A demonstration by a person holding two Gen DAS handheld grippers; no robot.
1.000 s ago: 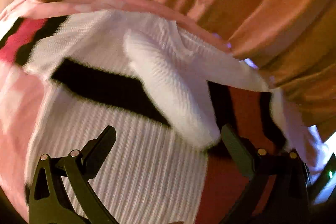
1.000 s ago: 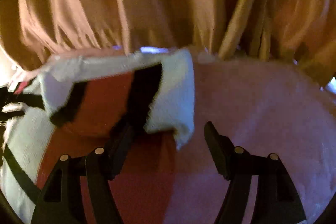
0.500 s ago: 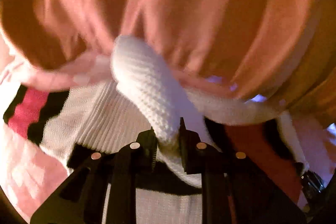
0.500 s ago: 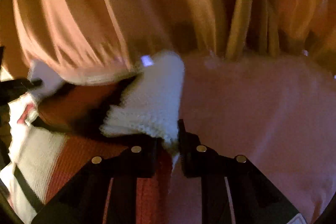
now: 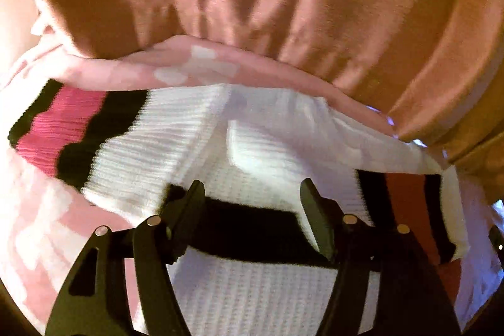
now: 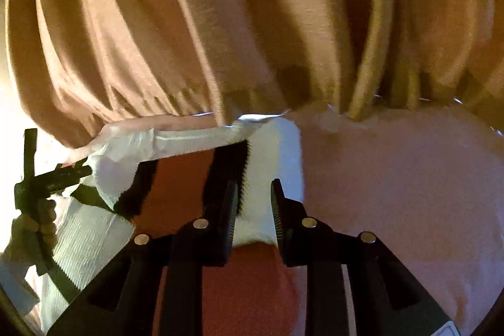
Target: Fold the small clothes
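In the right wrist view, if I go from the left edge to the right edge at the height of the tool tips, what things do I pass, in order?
Left tool → white ribbed part of the sweater → red panel → black stripe → white cuff between the right tool fingers → pink blanket.

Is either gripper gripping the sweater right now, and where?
Neither. The left gripper is open above the knit sweater. The right gripper is open too, with the white cuff loose between its fingers.
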